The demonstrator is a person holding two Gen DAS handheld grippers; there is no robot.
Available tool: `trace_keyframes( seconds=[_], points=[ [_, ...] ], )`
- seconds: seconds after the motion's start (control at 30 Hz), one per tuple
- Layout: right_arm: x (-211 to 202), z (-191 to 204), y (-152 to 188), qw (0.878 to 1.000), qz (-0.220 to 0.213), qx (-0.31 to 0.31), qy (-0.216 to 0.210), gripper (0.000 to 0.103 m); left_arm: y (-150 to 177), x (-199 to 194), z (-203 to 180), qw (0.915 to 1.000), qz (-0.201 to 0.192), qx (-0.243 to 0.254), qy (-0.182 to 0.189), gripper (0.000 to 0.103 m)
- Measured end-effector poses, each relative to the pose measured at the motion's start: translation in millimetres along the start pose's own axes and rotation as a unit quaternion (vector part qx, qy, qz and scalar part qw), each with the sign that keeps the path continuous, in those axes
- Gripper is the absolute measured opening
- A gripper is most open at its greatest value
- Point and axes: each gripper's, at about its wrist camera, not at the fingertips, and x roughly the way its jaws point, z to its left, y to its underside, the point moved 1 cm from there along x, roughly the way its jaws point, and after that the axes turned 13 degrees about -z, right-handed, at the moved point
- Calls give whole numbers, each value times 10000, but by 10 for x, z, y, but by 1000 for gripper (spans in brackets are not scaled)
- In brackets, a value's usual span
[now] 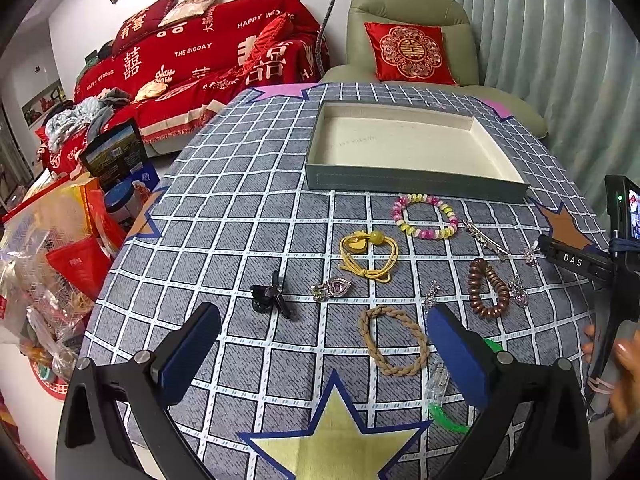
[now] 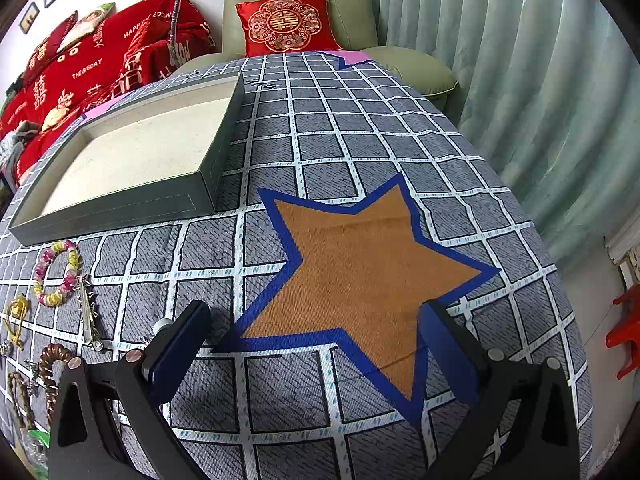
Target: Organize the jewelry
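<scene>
L gripper [image 1: 324, 344]: we hold it wide open, nothing btwn the pads, above the checked cloth [image 1: 248, 216].
R gripper [image 2: 316, 344]: also wide open, empty, over the orange star [image 2: 360, 272].
Tray [image 1: 416, 184]: grey, cream inside, at far side of table.
Jewelry: just in front of tray – bead bracelet [image 1: 424, 216], yellow cord [image 1: 368, 256], braided band [image 1: 392, 340], brown coil [image 1: 488, 288], black clip [image 1: 272, 296].

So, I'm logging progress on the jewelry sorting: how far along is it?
Nothing looks done: the tray is empty. Nothing is in hand: the left gripper and right gripper are both open. Left to move: the beaded bracelet, yellow hair tie, braided band and the other pieces.
</scene>
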Motion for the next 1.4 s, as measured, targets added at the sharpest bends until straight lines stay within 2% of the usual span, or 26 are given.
trace_keyframes(
  seconds=[0.2,0.3,0.4,0.57,0.83,1.4],
  points=[
    [-7,-9,9,9999,104,-40,-17,103,-14,-63,20,9999,-72,-16,-81,103],
    [-88,-49,19,9996,232,111,120,103,-9,-89,32,9998,-112,24,-131,103],
    [-307,-29,-12,9996,107,257,-45,103,-11,-118,48,9998,-160,11,-132,103],
    [-761,209,-76,9992,-201,2,-335,103,11,-174,81,9995,-251,-49,-170,103],
    [-1216,492,-74,9973,-456,-199,-532,103,43,-274,210,9991,-328,-235,-137,103],
    [-1607,704,-6,9957,-614,-428,-548,103,116,-432,311,9989,-329,-323,-102,103]
  ],
)
